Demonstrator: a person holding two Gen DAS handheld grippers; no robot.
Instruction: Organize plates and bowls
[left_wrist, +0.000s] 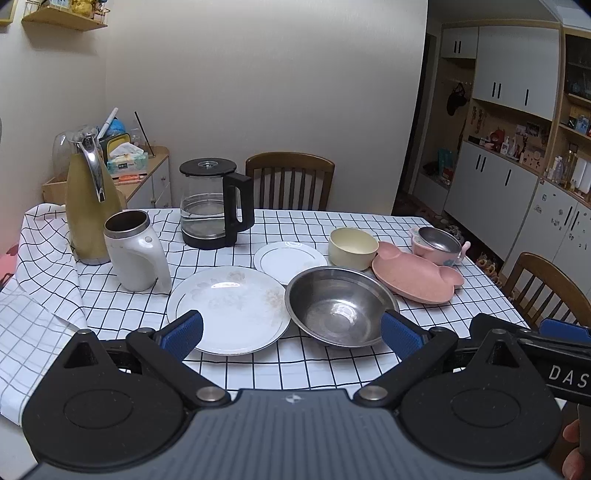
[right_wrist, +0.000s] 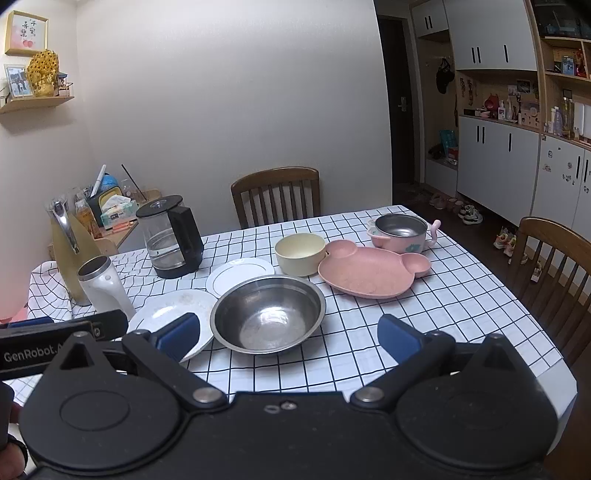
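On the checked tablecloth lie a large white plate (left_wrist: 229, 308) (right_wrist: 173, 310), a small white plate (left_wrist: 288, 260) (right_wrist: 238, 275), a steel bowl (left_wrist: 340, 306) (right_wrist: 267, 314), a cream bowl (left_wrist: 352, 247) (right_wrist: 300, 253), a pink bear-shaped plate (left_wrist: 417, 278) (right_wrist: 369, 271) and a pink-handled steel bowl (left_wrist: 439, 245) (right_wrist: 400, 230). My left gripper (left_wrist: 291, 336) hovers open near the table's front, above the large plate and steel bowl. My right gripper (right_wrist: 288, 336) is open beside it, in front of the steel bowl. Neither holds anything.
A glass kettle (left_wrist: 212, 206) (right_wrist: 170, 238), a white mug (left_wrist: 135, 251) (right_wrist: 103, 286) and a yellow thermos (left_wrist: 90, 206) (right_wrist: 70, 251) stand at the left. Wooden chairs sit at the far side (left_wrist: 290, 181) and at the right (right_wrist: 554, 273). Cabinets line the right wall.
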